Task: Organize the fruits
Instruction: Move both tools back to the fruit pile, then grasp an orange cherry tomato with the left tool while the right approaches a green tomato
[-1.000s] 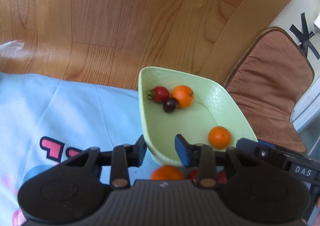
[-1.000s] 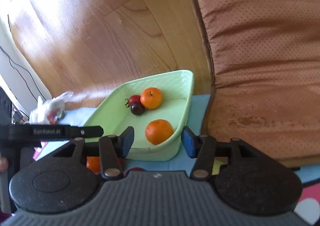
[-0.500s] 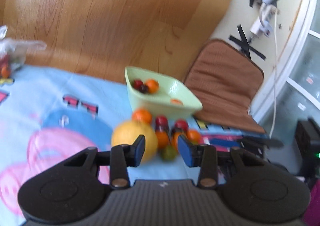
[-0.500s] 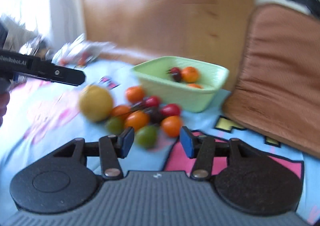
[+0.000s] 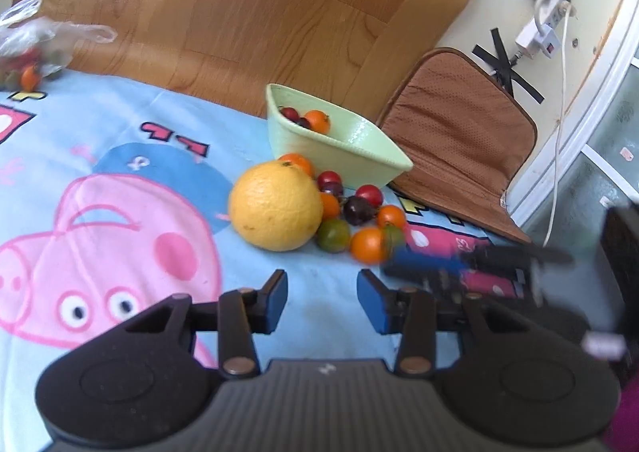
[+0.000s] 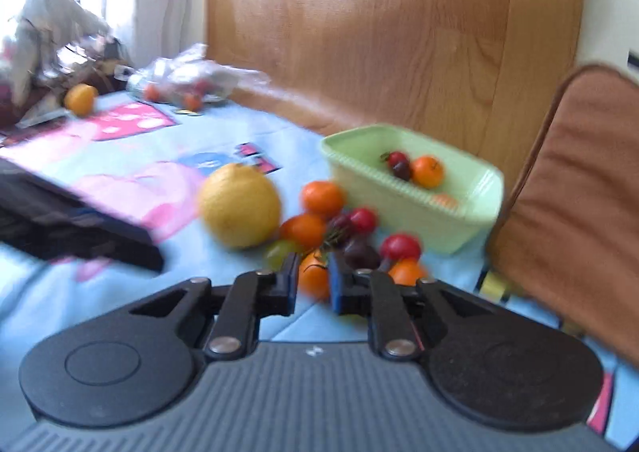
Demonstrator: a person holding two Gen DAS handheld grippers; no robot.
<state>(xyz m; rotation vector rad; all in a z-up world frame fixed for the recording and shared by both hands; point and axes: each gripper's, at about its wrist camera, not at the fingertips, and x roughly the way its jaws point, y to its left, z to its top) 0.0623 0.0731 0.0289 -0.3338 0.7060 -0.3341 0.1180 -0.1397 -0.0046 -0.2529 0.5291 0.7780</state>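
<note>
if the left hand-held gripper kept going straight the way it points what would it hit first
Probably the bare blue blanket just ahead of the left hand-held gripper, whose jaws are opening and empty; beyond lies the green tomato, though depth is unclear.

Left claw [image 5: 321,300] opening, empty — big yellow citrus [image 5: 275,206], green basket [image 5: 343,150] beyond.

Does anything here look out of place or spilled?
Yes. Most fruit lies loose on the blue blanket in a heap around the big yellow citrus, outside the green bowl, which holds only a few.
</note>
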